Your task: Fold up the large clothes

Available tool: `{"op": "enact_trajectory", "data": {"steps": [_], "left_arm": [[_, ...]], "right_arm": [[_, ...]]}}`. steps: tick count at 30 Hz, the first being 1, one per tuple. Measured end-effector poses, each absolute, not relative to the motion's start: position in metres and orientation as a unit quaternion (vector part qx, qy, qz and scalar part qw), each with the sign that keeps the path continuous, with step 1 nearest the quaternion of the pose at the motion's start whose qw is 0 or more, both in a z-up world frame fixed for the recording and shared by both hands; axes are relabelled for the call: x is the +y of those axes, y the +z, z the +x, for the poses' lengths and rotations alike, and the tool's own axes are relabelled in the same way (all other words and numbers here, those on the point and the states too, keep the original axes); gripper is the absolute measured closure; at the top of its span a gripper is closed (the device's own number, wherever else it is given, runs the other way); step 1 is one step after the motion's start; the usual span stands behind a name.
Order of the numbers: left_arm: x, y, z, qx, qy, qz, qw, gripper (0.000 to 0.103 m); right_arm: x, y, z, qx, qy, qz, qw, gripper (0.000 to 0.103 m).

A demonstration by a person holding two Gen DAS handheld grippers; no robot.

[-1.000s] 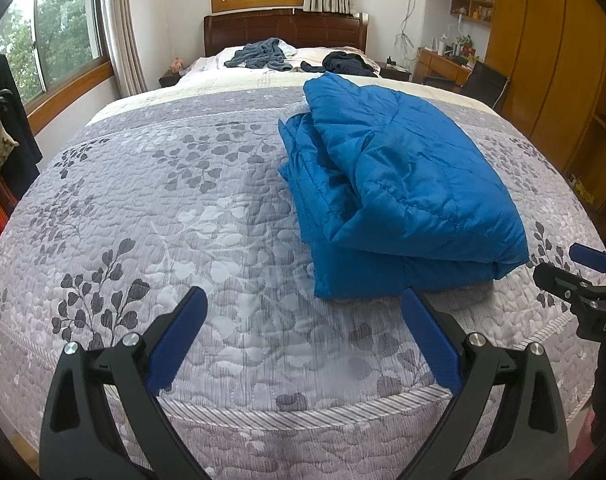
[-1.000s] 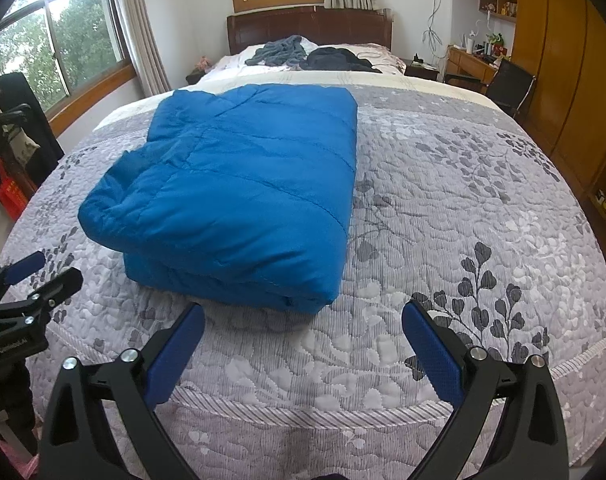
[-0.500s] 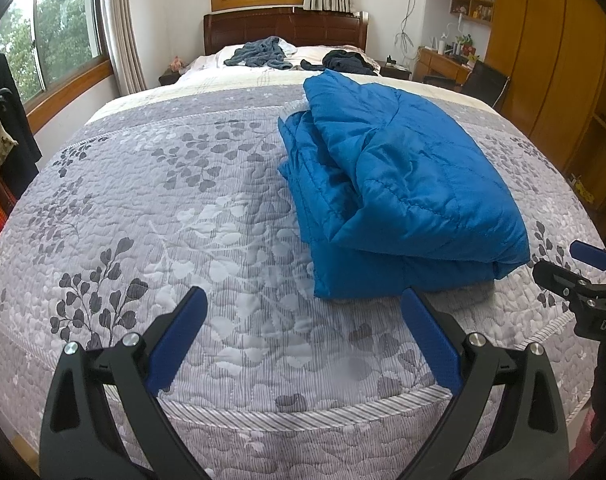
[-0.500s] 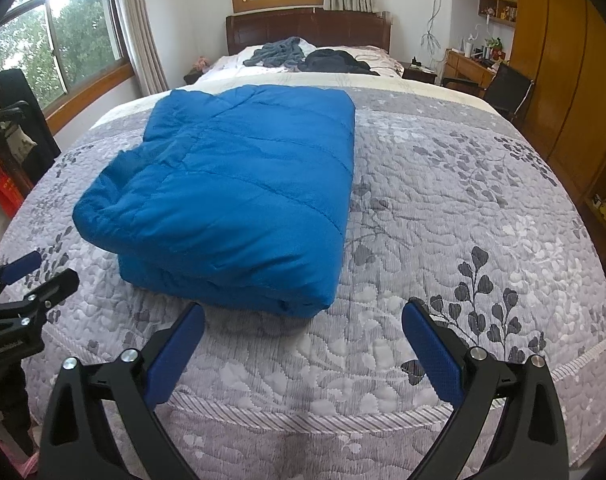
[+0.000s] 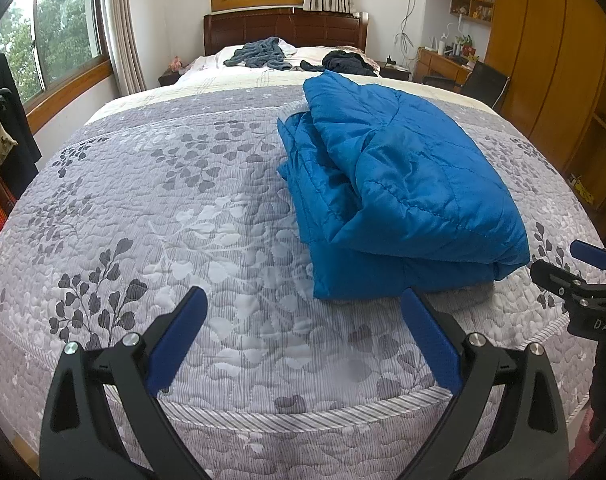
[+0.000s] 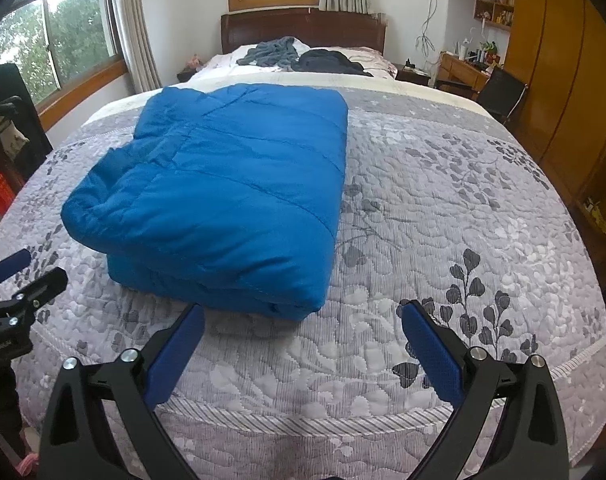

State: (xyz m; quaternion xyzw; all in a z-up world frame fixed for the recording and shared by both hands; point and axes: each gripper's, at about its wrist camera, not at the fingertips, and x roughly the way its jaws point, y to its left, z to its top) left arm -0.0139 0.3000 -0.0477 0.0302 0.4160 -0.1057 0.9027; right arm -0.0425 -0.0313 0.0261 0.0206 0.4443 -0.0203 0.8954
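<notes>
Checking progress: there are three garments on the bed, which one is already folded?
The blue quilted padded jacket lies folded in a neat rectangular stack near the foot. The grey-blue garment and the dark garment lie crumpled by the headboard.

Both wrist views sit low at the foot of the bed (image 5: 223, 208), facing the headboard (image 5: 283, 30). Left view stands further left: blue quilted jacket (image 5: 403, 184) right of centre. Right view stands further right: jacket (image 6: 231, 192) left of centre. Both share bed, jacket, windows.

It was a home bedroom: a large bed under a grey leaf-patterned quilt (image 5: 183, 208), dark wooden headboard (image 5: 283, 30), tall wooden wardrobe (image 5: 543, 48).
</notes>
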Motion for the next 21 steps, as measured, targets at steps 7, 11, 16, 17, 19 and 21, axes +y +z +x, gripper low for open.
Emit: {"op": "enact_trajectory", "data": {"steps": [7, 11, 16, 17, 19, 21], "left_arm": [[0.2999, -0.0476, -0.014, 0.416, -0.106, 0.03, 0.903, 0.006], [0.2996, -0.0478, -0.0136, 0.416, -0.106, 0.03, 0.903, 0.006], [0.2997, -0.0476, -0.0141, 0.416, -0.106, 0.03, 0.903, 0.006], [0.2996, -0.0476, -0.014, 0.416, -0.106, 0.031, 0.903, 0.006], [0.2996, -0.0476, -0.014, 0.416, -0.106, 0.03, 0.903, 0.006], [0.2995, -0.0477, -0.014, 0.416, -0.106, 0.03, 0.903, 0.006]], "right_arm": [[-0.03, 0.0264, -0.0422, 0.444, -0.019, 0.021, 0.896, 0.004], [-0.0307, 0.0263, -0.0415, 0.444, -0.018, 0.022, 0.896, 0.004], [-0.0308, 0.0264, -0.0415, 0.444, -0.018, 0.022, 0.896, 0.004], [-0.0306, 0.0263, -0.0416, 0.444, -0.018, 0.022, 0.896, 0.004], [-0.0309, 0.0263, -0.0414, 0.444, -0.018, 0.021, 0.896, 0.004], [-0.0309, 0.0263, -0.0415, 0.444, -0.017, 0.022, 0.896, 0.004]]}}
